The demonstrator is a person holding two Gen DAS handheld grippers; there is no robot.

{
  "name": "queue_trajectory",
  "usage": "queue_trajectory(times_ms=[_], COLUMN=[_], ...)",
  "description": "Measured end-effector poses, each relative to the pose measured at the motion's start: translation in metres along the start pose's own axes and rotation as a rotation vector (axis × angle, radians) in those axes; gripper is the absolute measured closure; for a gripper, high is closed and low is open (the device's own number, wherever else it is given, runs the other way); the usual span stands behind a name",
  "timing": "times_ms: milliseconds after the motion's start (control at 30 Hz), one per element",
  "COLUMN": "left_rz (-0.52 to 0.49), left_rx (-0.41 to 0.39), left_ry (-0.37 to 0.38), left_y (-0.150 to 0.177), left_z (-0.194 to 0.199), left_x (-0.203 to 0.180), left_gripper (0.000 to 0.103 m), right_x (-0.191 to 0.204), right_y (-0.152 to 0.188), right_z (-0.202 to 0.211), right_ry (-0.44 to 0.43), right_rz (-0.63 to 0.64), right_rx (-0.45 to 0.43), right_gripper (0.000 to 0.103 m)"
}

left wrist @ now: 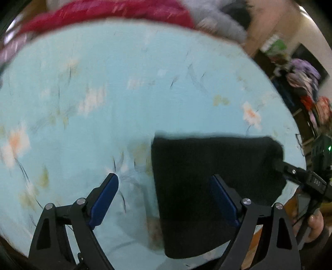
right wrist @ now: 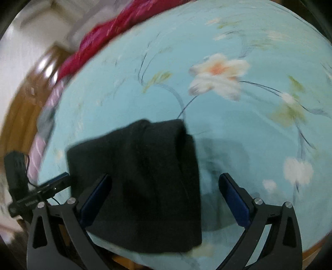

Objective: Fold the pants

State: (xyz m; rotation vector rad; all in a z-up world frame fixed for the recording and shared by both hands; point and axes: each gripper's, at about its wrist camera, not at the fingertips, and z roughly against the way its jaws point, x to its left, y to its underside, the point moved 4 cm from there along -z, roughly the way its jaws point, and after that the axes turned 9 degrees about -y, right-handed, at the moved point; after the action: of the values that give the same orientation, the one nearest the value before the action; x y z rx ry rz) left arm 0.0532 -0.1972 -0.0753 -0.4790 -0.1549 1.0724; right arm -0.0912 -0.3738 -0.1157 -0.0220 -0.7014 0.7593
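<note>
The black pants (left wrist: 207, 187) lie folded into a compact rectangle on the light blue flowered sheet (left wrist: 124, 93), near its front edge. My left gripper (left wrist: 166, 187) is open and empty, hovering over the bundle's left edge. The right gripper shows at the right of the left wrist view, its fingers (left wrist: 290, 172) at the bundle's right edge. In the right wrist view the folded pants (right wrist: 145, 182) lie low and left, and my right gripper (right wrist: 166, 187) is open above their right edge. The left gripper's fingertip (right wrist: 60, 180) touches the bundle's left edge there.
A red blanket (left wrist: 103, 14) and grey fabric (left wrist: 217, 20) lie along the sheet's far edge. Shelves with colourful clothes (left wrist: 307, 87) stand at the right. A wooden floor (right wrist: 25, 99) lies beyond the bed's left side. The views are motion-blurred.
</note>
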Motion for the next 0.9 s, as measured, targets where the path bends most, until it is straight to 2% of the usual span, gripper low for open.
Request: queue_trajectory(times_ms=[67,100,200,233,300,367,433,500,600,667,733,767,800,833,867,900], left_rz=[-0.148,-0.271,-0.548,-0.672,-0.829,-0.929,-1.018,-1.072,-1.108,-1.088,-1.034,-0.996,-0.972,-0.944,-0.92,-0.897], left_rx=[-0.046,-0.054,-0.07,-0.085,-0.107,-0.103,-0.082,-0.082,-0.02,0.06,0.168,0.207,0.221,0.238,0.258,0.296], left_ry=[0.004,0.003,-0.032,-0.055,-0.067,-0.049,-0.012,-0.022,-0.053,-0.057,-0.015,0.001,0.01,0.029,0.065,0.124], left_y=[-0.017,-0.024,-0.032,-0.033,-0.033,-0.032,-0.031,-0.029,-0.032,-0.03,-0.024,-0.023,-0.021,-0.024,-0.026,-0.027], left_z=[0.01,0.011,0.004,0.001,-0.002,-0.004,-0.005,-0.011,-0.031,-0.049,-0.067,-0.074,-0.077,-0.079,-0.078,-0.074], left_x=[-0.021,-0.04,-0.087,-0.107,-0.133,-0.151,-0.168,-0.178,-0.183,-0.184,-0.18,-0.179,-0.179,-0.178,-0.178,-0.177], left_gripper=[0.012,0.012,0.012,0.012,0.012,0.012,0.012,0.012,0.012,0.012,0.011,0.011,0.011,0.014,0.036,0.051], right_x=[-0.006,-0.008,-0.016,-0.019,-0.022,-0.02,-0.014,-0.005,0.006,0.008,0.007,0.004,0.002,-0.002,-0.009,-0.014], right_y=[0.01,0.015,0.035,0.042,0.057,0.074,0.088,0.098,0.098,0.093,0.088,0.085,0.085,0.083,0.082,0.082], right_z=[0.02,0.027,0.042,0.047,0.059,0.066,0.065,0.06,0.046,0.038,0.035,0.033,0.032,0.03,0.029,0.029], right_ry=[-0.038,-0.046,-0.053,-0.062,-0.09,-0.103,-0.112,-0.12,-0.15,-0.162,-0.189,-0.206,-0.201,-0.193,-0.195,-0.212], right_rz=[-0.054,-0.073,-0.132,-0.16,-0.211,-0.234,-0.233,-0.201,-0.168,-0.172,-0.194,-0.21,-0.221,-0.237,-0.261,-0.289], right_rx=[-0.083,-0.112,-0.194,-0.229,-0.299,-0.353,-0.353,-0.348,-0.333,-0.328,-0.349,-0.358,-0.359,-0.357,-0.356,-0.352], right_gripper=[0.0,0.0,0.001,0.002,0.003,0.003,0.009,0.017,0.027,0.034,0.036,0.041,0.054,0.068,0.075,0.077])
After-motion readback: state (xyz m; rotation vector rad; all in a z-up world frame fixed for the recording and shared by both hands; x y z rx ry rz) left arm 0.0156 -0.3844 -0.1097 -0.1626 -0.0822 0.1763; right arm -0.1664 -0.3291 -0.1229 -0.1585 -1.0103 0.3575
